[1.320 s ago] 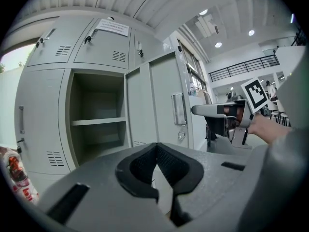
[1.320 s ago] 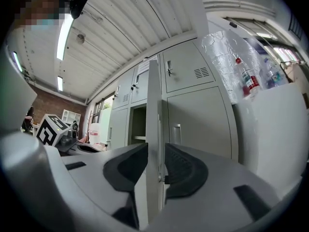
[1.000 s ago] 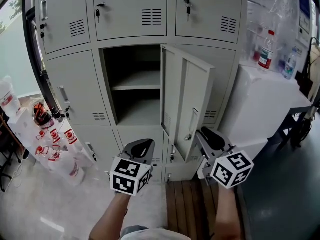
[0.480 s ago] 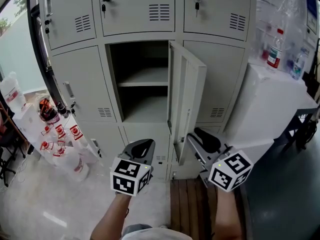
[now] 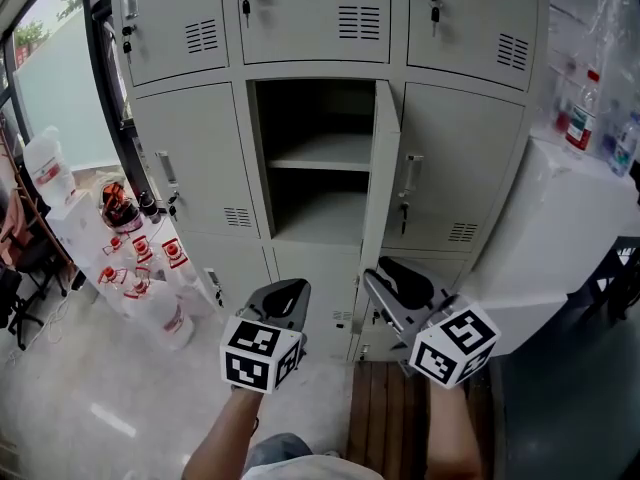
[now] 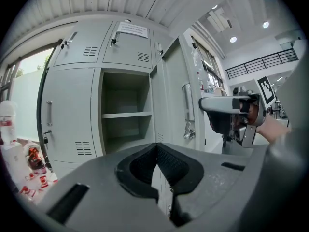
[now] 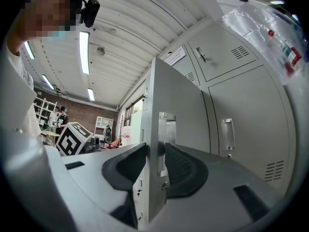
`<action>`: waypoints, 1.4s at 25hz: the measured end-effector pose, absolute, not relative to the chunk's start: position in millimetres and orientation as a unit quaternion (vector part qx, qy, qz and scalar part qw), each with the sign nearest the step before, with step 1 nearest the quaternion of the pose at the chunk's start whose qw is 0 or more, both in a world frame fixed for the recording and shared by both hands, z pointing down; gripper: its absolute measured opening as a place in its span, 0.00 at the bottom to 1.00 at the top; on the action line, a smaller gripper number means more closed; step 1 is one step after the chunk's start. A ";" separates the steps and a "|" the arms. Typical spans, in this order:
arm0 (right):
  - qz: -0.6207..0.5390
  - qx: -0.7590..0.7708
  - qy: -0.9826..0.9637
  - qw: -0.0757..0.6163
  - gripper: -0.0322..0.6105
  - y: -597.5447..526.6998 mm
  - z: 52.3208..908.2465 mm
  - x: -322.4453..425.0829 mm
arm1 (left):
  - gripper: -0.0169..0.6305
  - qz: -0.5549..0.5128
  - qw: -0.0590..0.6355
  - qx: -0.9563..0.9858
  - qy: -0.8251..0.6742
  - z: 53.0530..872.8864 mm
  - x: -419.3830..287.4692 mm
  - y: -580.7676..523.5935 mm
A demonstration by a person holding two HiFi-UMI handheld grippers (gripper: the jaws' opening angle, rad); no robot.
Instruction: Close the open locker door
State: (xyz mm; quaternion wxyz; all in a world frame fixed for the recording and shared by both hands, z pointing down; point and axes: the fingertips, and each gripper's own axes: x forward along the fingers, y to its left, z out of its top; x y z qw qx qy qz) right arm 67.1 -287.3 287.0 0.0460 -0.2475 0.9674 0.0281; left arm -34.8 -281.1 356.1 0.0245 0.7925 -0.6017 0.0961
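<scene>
While a cluster of red-labelled bottles [image 5: 140, 263] sits on the floor at far left, well clear of any swing, the left gripper [image 5: 288, 290] hangs low before the lockers with its jaws pressed together on nothing. It has no part in this step and is best held out of the door's arc. Just right of it the open compartment [image 5: 318, 208] shows a bare shelf [image 5: 320, 153], so nothing inside looks likely to block the closing. At the opening's right side, where it appears hinged, the locker door [image 5: 379, 173] stands out toward the person, almost edge-on from the head view. The right gripper [image 5: 397, 280] has the door's free edge between its jaws. In the right gripper view one pad lies against each face, the right-hand one on the metal handle plate [image 7: 166, 127], so the jaws read as clamped on the door. To finish well, this gripper should carry the edge round an arc about the hinge rather than push straight, turning with the panel so the pads don't twist on the thin sheet. Near the frame the grip wants releasing, lest the jaw on the inner face be trapped; a flat push on the outer face could then seat the latch. Farther right, the white cabinet [image 5: 560, 218] bearing a bottle [image 5: 577, 108] stands out of the way.
</scene>
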 end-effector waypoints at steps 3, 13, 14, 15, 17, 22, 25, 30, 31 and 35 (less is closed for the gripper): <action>0.029 -0.240 0.969 0.047 0.23 -287.2 287.0 56.9 | 0.04 0.094 0.027 0.784 -0.613 356.1 -46.0 -276.4; 0.034 -0.230 0.971 0.050 0.23 -286.9 286.5 33.6 | 0.04 0.095 0.035 0.764 -0.637 362.5 -72.1 -267.4; 0.035 -0.229 0.971 0.050 0.23 -286.9 286.4 32.0 | 0.04 0.095 0.036 0.764 -0.637 363.7 -73.4 -268.1; 0.035 -0.229 0.972 0.050 0.23 -287.1 286.5 30.7 | 0.04 0.095 0.036 0.764 -0.638 364.6 -74.4 -269.0; 0.031 -0.228 0.972 0.049 0.24 -288.5 286.9 28.5 | 0.04 0.095 0.037 0.764 -0.637 365.7 -75.4 -272.0; 0.020 -0.215 0.975 0.047 0.27 -290.8 286.9 19.6 | 0.04 0.092 0.035 0.766 -0.635 363.5 -77.4 -280.1; 0.023 -0.205 0.977 0.047 0.26 -290.9 286.6 9.3 | 0.04 0.093 0.037 0.766 -0.635 364.9 -82.4 -284.3; 0.031 -0.190 0.980 0.045 0.23 -294.4 287.1 -10.3 | 0.04 0.090 0.039 0.759 -0.644 366.4 -98.4 -290.3; 0.031 -0.188 0.981 0.044 0.23 -295.4 286.9 -14.8 | 0.04 0.089 0.039 0.757 -0.646 365.7 -102.9 -291.4; 0.030 -0.183 0.982 0.040 0.22 -299.5 286.8 -32.5 | 0.04 0.085 0.040 0.753 -0.652 365.1 -118.9 -296.7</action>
